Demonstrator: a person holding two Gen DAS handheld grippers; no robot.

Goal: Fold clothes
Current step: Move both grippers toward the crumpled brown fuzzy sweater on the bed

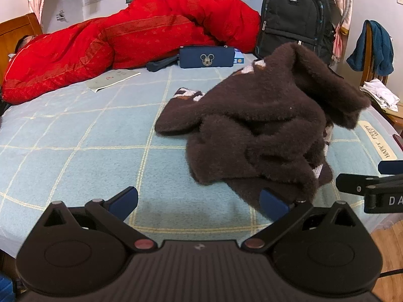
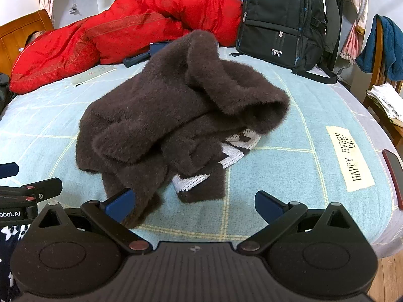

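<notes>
Nearest the lens, the left gripper (image 1: 199, 202) and right gripper (image 2: 194, 203) are held with jaws spread wide, nothing gripped, at the near edge of the bed (image 1: 75, 136). Crumpled dark-brown fluffy knit sweater with white patterned trim (image 2: 176, 115) is heaped near the bed's near right corner. Judged soft, limp, bulky, light; hem or shoulder seams are recommended as hold points.

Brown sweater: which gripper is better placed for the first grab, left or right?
Right, probably. The right gripper faces the crumpled brown sweater head-on, hem between its open fingers. The left gripper, also open, sees it off to one side.
</notes>
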